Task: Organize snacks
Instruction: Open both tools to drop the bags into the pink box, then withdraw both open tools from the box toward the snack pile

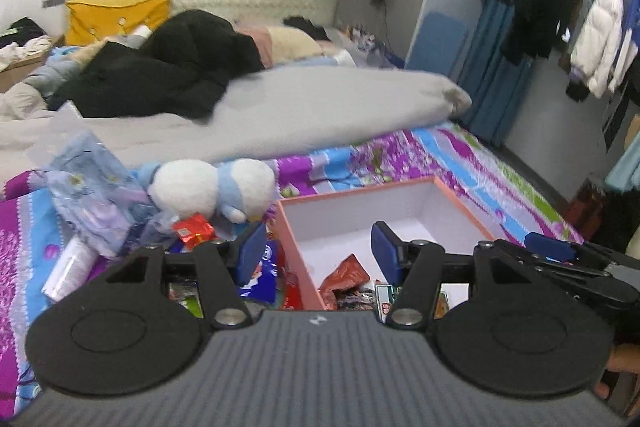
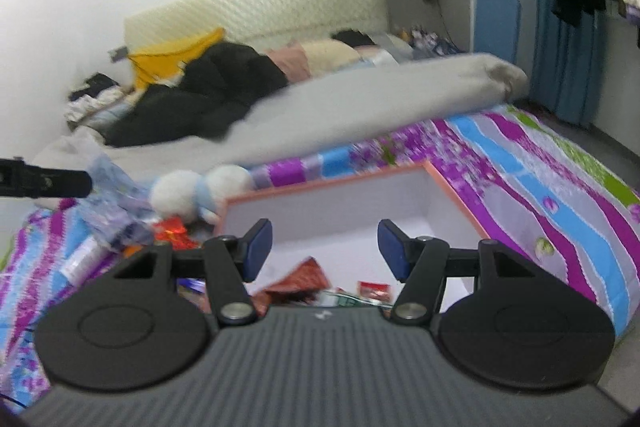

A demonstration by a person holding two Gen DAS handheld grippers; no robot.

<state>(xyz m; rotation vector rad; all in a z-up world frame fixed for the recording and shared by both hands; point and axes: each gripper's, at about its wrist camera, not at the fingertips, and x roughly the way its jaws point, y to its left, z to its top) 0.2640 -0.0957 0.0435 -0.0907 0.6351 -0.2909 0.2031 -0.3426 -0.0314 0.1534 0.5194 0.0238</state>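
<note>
- Bedroom setup: your box (image 1: 400, 215) sits on the purple patterned bedspread (image 1: 460, 163), a few snack packets (image 1: 344, 277) already in its near end.
- Its long axis runs away from you, open top up.
- Both your left gripper (image 1: 318, 253) and right gripper (image 2: 325, 251) are spread apart, holding nothing.
- Looks like you're between picks; next grab is from the loose pile (image 1: 192, 233) left of the box, by the plush toy (image 1: 212, 189).

Right gripper (image 2: 325, 247) — blue pads apart, nothing between, above pink-rimmed white box (image 2: 452, 195). In box: red-brown snack packet (image 2: 302, 281), small red-and-white packet (image 2: 374, 291), green-edged wrapper (image 2: 340, 299). Left of box: white-and-blue plush toy (image 2: 196, 193), red foil packets (image 2: 172, 233), clear printed bag (image 2: 112, 199). Underneath — purple, blue and green patterned bedspread (image 2: 540, 183). Behind: grey duvet (image 2: 360, 103), black coat (image 2: 208, 87), yellow cushion (image 2: 168, 61).
</note>
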